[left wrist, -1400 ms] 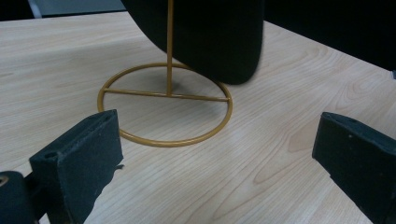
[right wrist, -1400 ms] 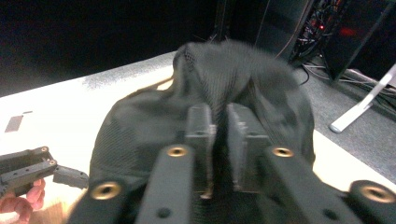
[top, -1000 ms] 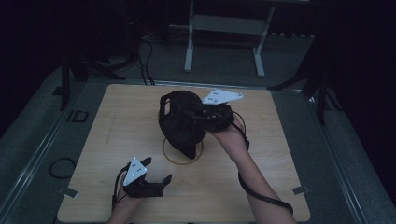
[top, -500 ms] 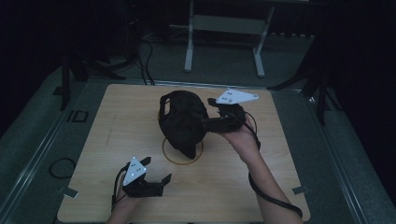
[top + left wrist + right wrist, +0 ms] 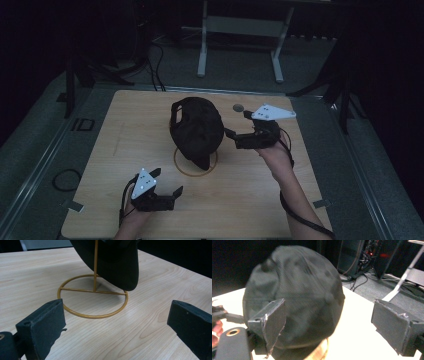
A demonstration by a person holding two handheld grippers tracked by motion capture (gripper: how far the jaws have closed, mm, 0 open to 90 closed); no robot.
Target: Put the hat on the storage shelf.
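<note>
While both tools gape wide, black cap [image 5: 196, 127] on stand [image 5: 93, 297], mid-table.

a dim lab: wooden table [image 5: 120, 150] on grey carpet, equipment racks [image 5: 362, 255] with cables, metal desk frame [image 5: 240, 45] behind

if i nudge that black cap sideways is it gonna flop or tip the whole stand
The black cap looks like soft fabric, so it would probably dent and slide first. Its gold wire stand is one thin post on a ring, likely light, so a firm push might tip both.
</note>
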